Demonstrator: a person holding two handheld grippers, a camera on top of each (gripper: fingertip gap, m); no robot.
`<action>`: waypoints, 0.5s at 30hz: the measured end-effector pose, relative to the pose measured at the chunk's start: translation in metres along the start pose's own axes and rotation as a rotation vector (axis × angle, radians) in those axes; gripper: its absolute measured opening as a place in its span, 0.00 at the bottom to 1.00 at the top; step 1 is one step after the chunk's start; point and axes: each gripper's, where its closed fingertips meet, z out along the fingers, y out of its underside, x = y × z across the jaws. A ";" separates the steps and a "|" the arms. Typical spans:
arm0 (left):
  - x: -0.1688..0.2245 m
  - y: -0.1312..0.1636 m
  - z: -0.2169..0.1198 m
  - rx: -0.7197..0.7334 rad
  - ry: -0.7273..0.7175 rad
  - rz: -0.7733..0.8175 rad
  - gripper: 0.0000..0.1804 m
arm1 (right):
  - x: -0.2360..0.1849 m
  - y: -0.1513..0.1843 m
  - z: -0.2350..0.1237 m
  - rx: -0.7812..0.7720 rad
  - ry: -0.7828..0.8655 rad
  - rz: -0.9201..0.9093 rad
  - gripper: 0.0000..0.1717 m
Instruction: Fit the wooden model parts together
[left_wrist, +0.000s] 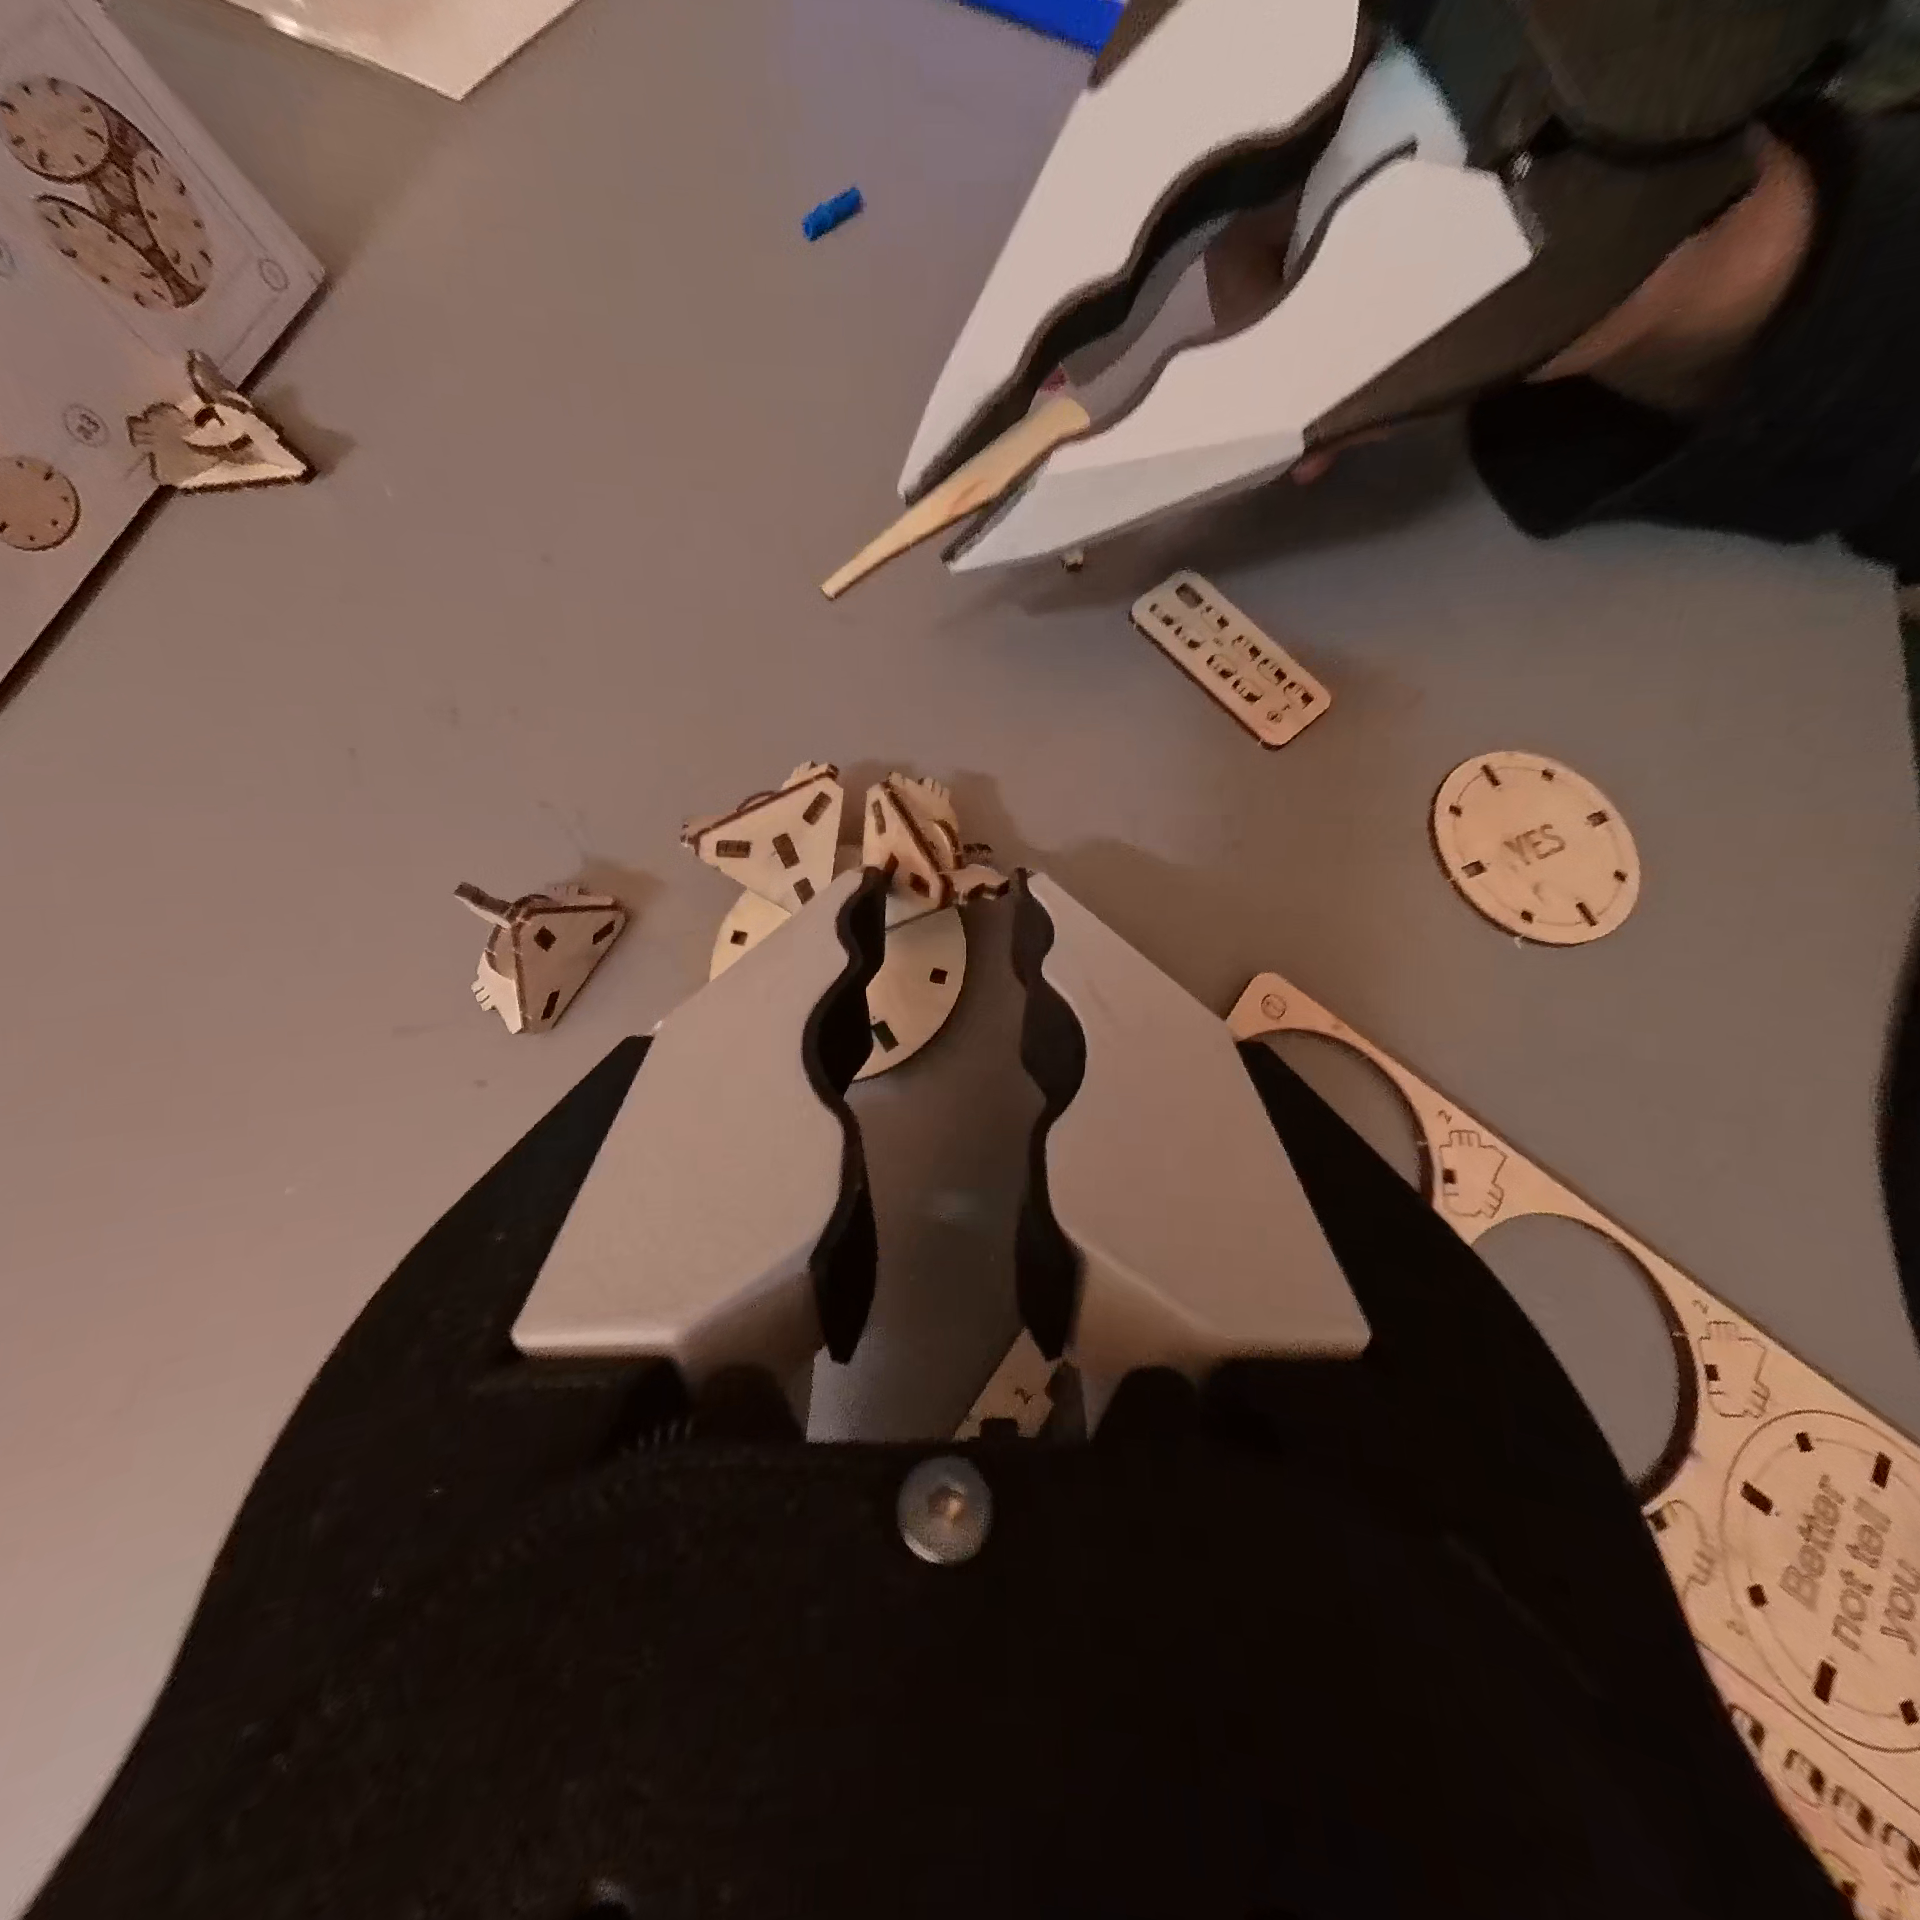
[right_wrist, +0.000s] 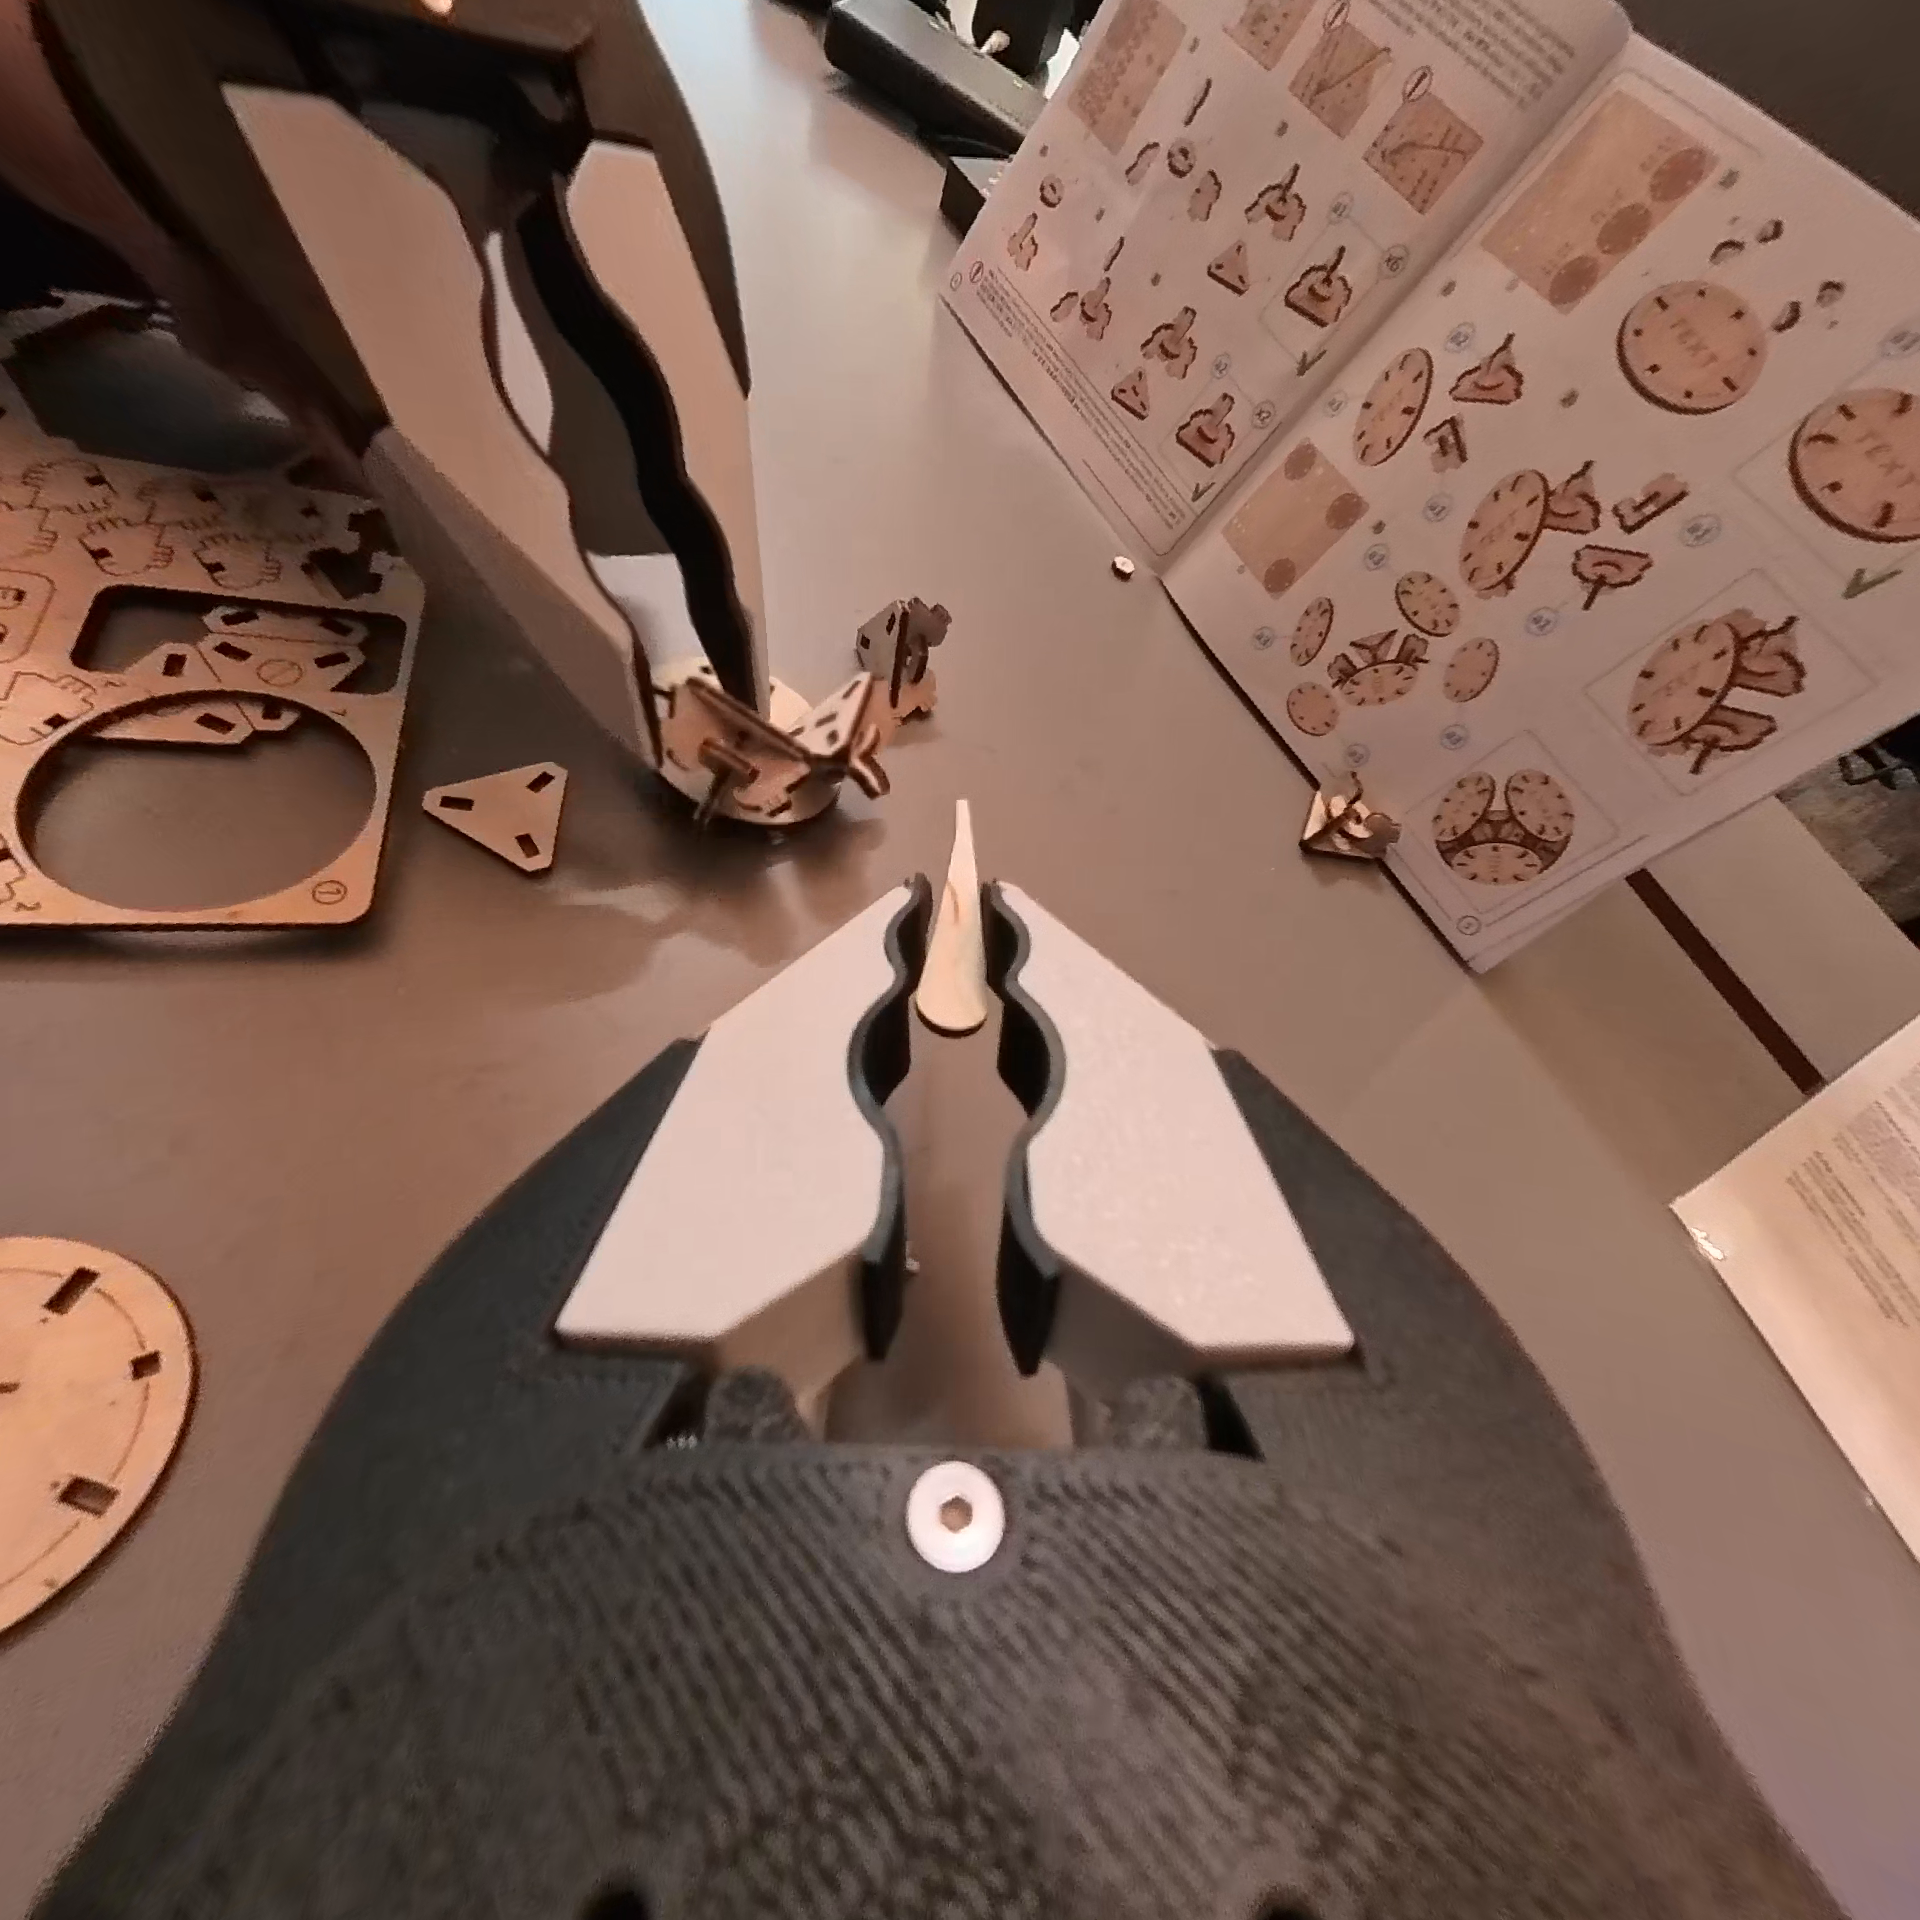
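My left gripper (left_wrist: 945, 883) is down on the grey table (left_wrist: 520, 675), its two fingertips closed on a small wooden triangle assembly (left_wrist: 914, 842). The assembly stands on a slotted wooden disc (left_wrist: 914, 987), with a second triangle piece (left_wrist: 774, 847) leaning beside it. The right wrist view shows the left gripper (right_wrist: 696, 707) straddling the same assembly (right_wrist: 727, 748). My right gripper (right_wrist: 961, 894) is shut on a thin pointed wooden stick (right_wrist: 961, 925) that juts forward past its tips. In the left wrist view the right gripper (left_wrist: 930, 525) hovers farther back with the stick (left_wrist: 904, 540) aimed toward the assembly.
Another triangle assembly (left_wrist: 540, 956), a loose disc (left_wrist: 1536, 847) and a slotted strip (left_wrist: 1231, 657) lie nearby. A cut-out wooden sheet (left_wrist: 1558, 1299) is at the right. A flat triangle (right_wrist: 504, 821), an open instruction booklet (right_wrist: 1455, 416) and a small blue piece (left_wrist: 831, 213) are also on the table. About 7 centimeters separates my left fingertips from my right. Both grippers' tips are roughly 15 centimeters from the loose disc (left_wrist: 1536, 847).
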 end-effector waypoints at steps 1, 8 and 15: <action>0.000 -0.003 -0.002 0.022 0.010 -0.017 0.11 | -0.001 0.001 0.000 -0.009 -0.006 -0.001 0.05; -0.008 -0.025 -0.021 0.205 0.091 -0.168 0.08 | -0.015 0.023 0.005 -0.118 -0.113 0.045 0.05; -0.006 -0.030 -0.023 0.241 0.121 -0.200 0.09 | -0.015 0.028 0.003 -0.142 -0.136 0.067 0.05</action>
